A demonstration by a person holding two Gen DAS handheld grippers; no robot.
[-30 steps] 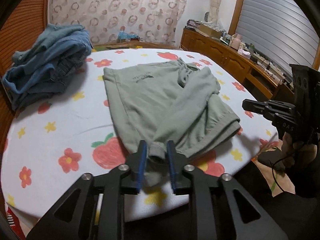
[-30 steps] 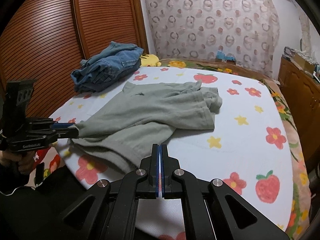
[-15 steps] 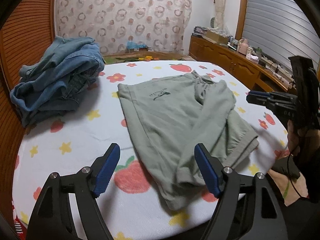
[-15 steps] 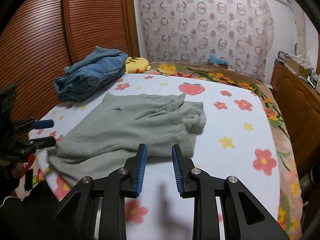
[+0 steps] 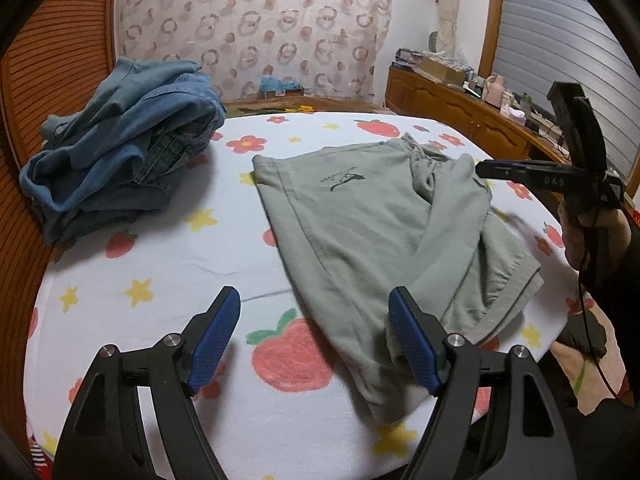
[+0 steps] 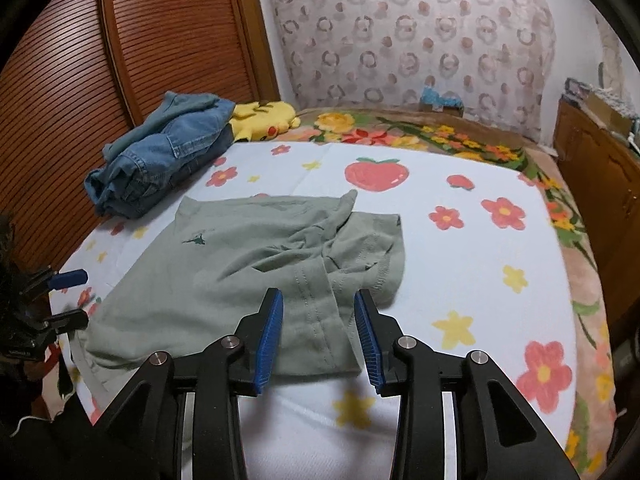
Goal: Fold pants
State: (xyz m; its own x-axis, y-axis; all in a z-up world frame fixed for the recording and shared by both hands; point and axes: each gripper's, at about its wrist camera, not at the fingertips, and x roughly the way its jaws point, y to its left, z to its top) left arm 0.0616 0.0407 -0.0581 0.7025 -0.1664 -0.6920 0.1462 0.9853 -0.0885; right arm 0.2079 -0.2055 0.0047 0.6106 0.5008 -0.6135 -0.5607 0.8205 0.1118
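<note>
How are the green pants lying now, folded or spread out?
Folded: the green pants lie doubled on the bedsheet, one leg stacked over the other, hems together.

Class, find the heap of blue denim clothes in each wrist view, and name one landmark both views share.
Left wrist view: denim heap at upper left, left of the green pants.
Right wrist view: denim heap at upper left, beyond the green pants.
Shared landmark: the pants' dark logo.
</note>
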